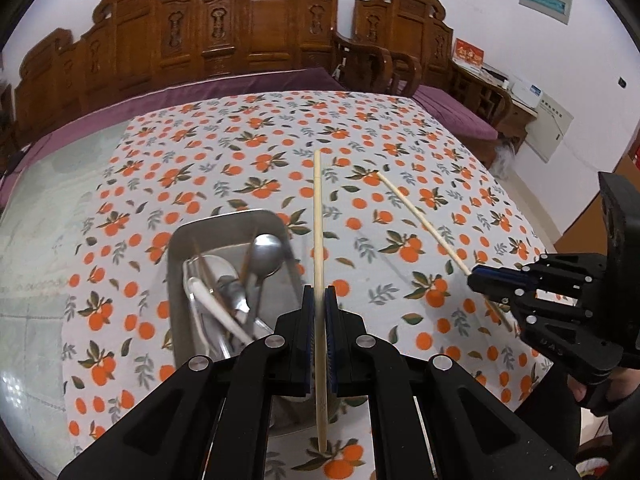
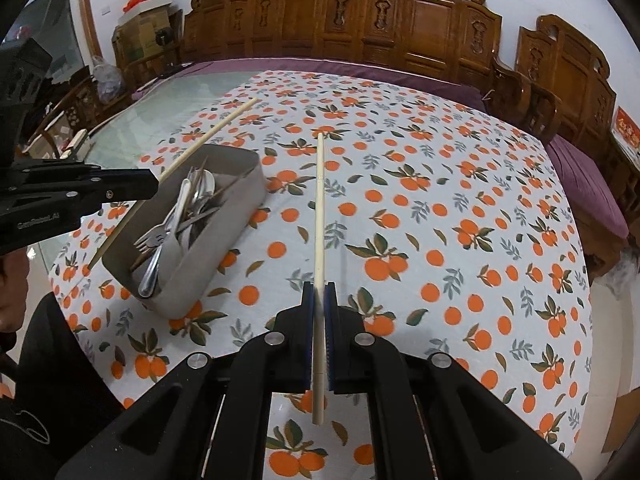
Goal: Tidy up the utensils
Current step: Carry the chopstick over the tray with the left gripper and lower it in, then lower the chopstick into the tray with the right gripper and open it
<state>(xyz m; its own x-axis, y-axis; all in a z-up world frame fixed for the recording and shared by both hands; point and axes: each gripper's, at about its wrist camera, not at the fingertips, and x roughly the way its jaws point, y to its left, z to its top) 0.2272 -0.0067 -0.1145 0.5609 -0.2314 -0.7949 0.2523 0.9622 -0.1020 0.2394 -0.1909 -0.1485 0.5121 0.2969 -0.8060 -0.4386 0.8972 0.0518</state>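
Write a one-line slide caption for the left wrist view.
Left gripper clamps a chopstick beside the metal tray of cutlery; right gripper holds another.

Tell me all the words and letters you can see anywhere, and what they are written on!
"GenRobot.AI", faint and only roughly legible: on the side of the left gripper, seen from the right wrist.
Embossed letters on the right gripper: too blurred to read.
Gold characters on the red sign by the wall: too blurred to read.
Print on the white boxes and wall panel: too small to read.
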